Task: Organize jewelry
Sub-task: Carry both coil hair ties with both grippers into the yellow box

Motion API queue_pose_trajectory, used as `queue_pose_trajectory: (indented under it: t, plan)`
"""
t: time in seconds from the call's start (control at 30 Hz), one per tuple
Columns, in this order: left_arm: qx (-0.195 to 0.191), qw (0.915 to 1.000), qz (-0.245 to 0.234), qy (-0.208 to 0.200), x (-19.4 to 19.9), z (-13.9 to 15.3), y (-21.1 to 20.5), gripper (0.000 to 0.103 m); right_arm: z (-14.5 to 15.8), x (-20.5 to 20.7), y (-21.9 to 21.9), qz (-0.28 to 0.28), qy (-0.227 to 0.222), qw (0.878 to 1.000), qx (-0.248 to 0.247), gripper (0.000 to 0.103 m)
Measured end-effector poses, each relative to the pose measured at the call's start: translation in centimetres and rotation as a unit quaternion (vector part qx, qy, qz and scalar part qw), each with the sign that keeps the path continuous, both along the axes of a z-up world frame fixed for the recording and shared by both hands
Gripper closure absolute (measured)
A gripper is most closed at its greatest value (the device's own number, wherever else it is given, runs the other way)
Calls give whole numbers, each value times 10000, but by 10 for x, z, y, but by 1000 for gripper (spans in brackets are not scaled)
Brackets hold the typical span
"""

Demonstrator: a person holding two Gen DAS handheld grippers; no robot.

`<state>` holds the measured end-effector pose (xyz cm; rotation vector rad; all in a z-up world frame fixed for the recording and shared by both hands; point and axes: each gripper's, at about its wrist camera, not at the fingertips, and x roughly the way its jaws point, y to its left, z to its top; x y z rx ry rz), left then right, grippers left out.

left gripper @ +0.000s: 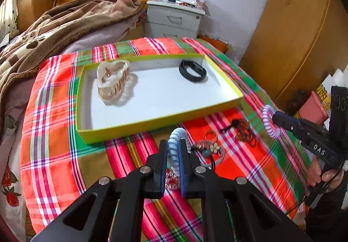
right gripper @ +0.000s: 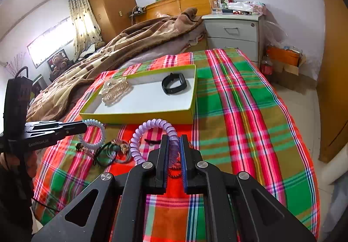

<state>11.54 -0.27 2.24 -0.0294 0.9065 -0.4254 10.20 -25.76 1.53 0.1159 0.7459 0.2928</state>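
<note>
My left gripper (left gripper: 174,144) is shut on a pale blue coil bracelet (left gripper: 175,146), held just above the plaid cloth near the tray's front wall; the same bracelet (right gripper: 95,134) hangs from that gripper in the right wrist view. My right gripper (right gripper: 174,139) is shut on a lilac coil bracelet (right gripper: 141,139), which shows at its tip (left gripper: 269,122) in the left wrist view. A yellow-rimmed white tray (left gripper: 152,121) holds a clear hair claw (left gripper: 113,81) and a black band (left gripper: 192,71). Loose jewelry (left gripper: 208,148) and a dark beaded piece (left gripper: 243,131) lie on the cloth between the grippers.
The plaid cloth (right gripper: 239,122) covers the bed's foot. A brown blanket (left gripper: 54,31) is heaped behind the tray on the left. A grey drawer cabinet (left gripper: 174,18) stands at the back, a wooden wardrobe (left gripper: 293,35) on the right. A hand (left gripper: 324,174) grips the right tool.
</note>
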Motion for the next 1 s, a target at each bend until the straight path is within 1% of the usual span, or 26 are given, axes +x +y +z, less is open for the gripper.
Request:
queue_pose_trajectory:
  t: [0.13, 0.27, 0.37, 0.47, 0.53, 0.63, 0.67, 0.77, 0.87, 1.0]
  plan:
    - [-134, 9999, 0, -64, 7, 9, 2, 93, 9, 9, 7, 6, -83, 10000, -10, 93]
    - [-218, 9996, 61, -167, 19, 19, 4, 93, 11, 20, 16, 29, -94, 9999, -79, 93]
    - [-338, 9993, 127, -134, 34, 23, 8, 93, 12, 30, 21, 44, -60, 9999, -95, 93]
    - [-282, 9992, 171, -220, 46, 27, 8, 93, 13, 42, 29, 99, -40, 9999, -120, 93]
    - [-369, 9992, 114, -139, 58, 26, 7, 93, 12, 52, 35, 112, 6, 9998, -161, 93]
    - [-206, 9996, 111, -155, 72, 25, 1, 93, 8, 67, 42, 144, 96, 9997, -194, 93]
    - [-195, 9996, 86, -159, 77, 25, -1, 93, 6, 74, 45, 147, 130, 9996, -209, 93]
    - [-318, 9994, 91, -45, 95, 22, -1, 93, 0, 89, 49, 125, 225, 9994, -243, 93]
    - [-192, 9997, 102, -98, 109, 21, -6, 93, -7, 101, 52, 73, 311, 9989, -350, 93]
    - [-178, 9998, 80, 65, 129, 11, -11, 93, -15, 114, 53, 74, 440, 9983, -371, 93]
